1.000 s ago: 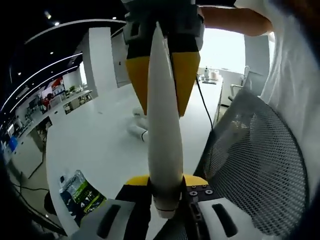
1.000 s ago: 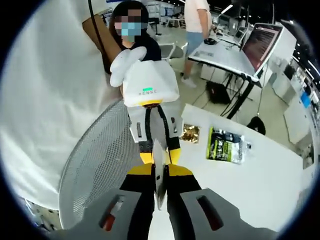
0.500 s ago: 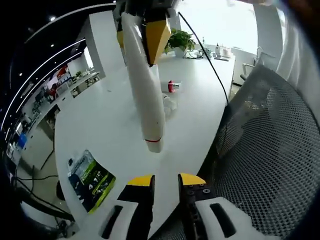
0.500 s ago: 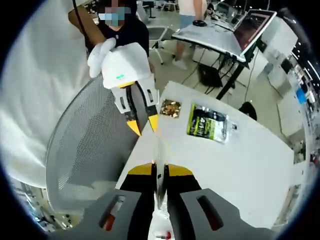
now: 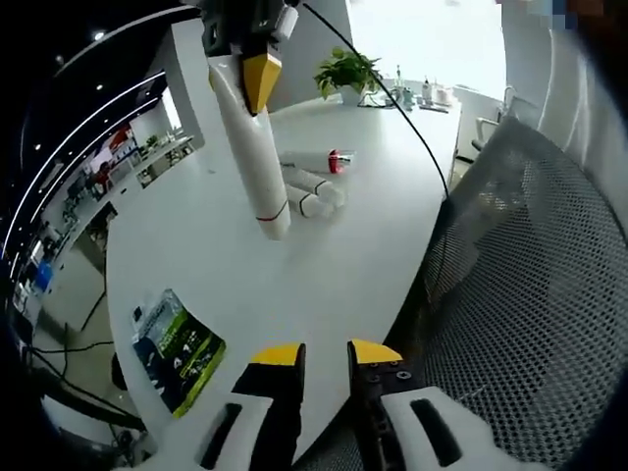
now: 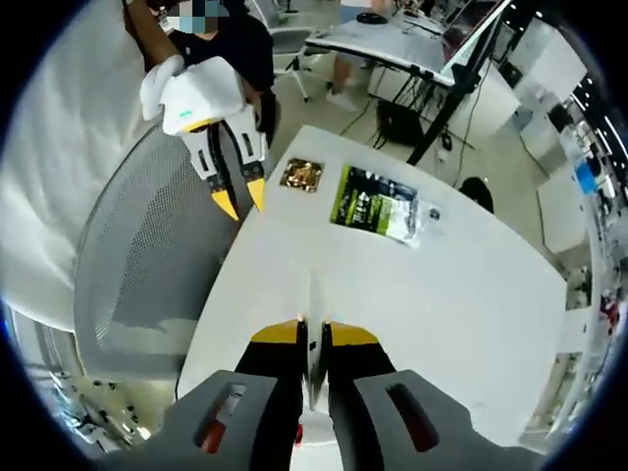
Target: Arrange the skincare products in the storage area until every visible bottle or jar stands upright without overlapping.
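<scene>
My right gripper (image 6: 314, 332) is shut on a long white tube (image 6: 311, 339), seen edge-on between its yellow tips. In the left gripper view that tube (image 5: 251, 157) hangs slanted above the white table (image 5: 196, 245), its banded end lowest, held from the top by the right gripper (image 5: 245, 74). My left gripper (image 5: 325, 354) is open near the table's edge with nothing between its jaws. In the right gripper view the left gripper (image 6: 241, 201) is in a gloved hand at the upper left. Two white tubes (image 5: 314, 191) and a red-capped one (image 5: 316, 160) lie flat on the table.
A green packet (image 5: 179, 348) lies near the table's edge; in the right gripper view this green packet (image 6: 378, 203) has a small gold packet (image 6: 301, 174) beside it. A grey mesh chair (image 5: 510, 294) stands against the table. A potted plant (image 5: 348, 71) stands at the far end.
My left gripper let go of the white tube's end and stands open. The right gripper has carried the tube away from it, out over the table.
</scene>
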Demonstrator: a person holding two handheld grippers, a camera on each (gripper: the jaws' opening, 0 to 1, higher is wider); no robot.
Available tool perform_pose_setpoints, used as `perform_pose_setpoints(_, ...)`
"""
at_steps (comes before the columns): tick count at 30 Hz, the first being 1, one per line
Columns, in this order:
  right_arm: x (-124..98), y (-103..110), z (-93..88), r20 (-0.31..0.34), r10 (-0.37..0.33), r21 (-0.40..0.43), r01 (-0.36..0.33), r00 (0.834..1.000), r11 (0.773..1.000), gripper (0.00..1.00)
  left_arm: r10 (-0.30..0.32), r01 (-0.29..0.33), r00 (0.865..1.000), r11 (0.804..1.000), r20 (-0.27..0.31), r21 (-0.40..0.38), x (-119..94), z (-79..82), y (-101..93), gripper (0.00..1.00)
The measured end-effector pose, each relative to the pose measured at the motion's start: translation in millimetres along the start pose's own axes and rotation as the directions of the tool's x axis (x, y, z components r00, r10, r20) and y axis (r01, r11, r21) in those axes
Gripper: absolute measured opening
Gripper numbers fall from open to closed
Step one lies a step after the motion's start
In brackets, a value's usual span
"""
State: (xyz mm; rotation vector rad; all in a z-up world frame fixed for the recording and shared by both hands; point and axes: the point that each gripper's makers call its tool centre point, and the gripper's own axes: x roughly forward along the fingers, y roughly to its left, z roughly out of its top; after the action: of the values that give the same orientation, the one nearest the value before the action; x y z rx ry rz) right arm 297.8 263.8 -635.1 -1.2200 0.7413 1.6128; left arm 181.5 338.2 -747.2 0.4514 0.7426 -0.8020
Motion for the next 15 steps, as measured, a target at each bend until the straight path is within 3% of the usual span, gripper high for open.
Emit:
perform_pose_setpoints(9,-11.1,-22.1,-22.7,-0.031,-0.049,0.011,0.049,0.998,0.999,0.06,-0.020,0.020,1.000,1.000,-0.024,0.012,1.8,-4.3,-3.8,0.18)
perform_pose_setpoints(15,-15.5,-28.2,-38.8,-0.049,-0.053,0.025,0.054,0.997,0.998,0.06,-0.023,0.023,1.000,0.999,-0.016,-0.030,2.4,-3.5,-2.6,0.18)
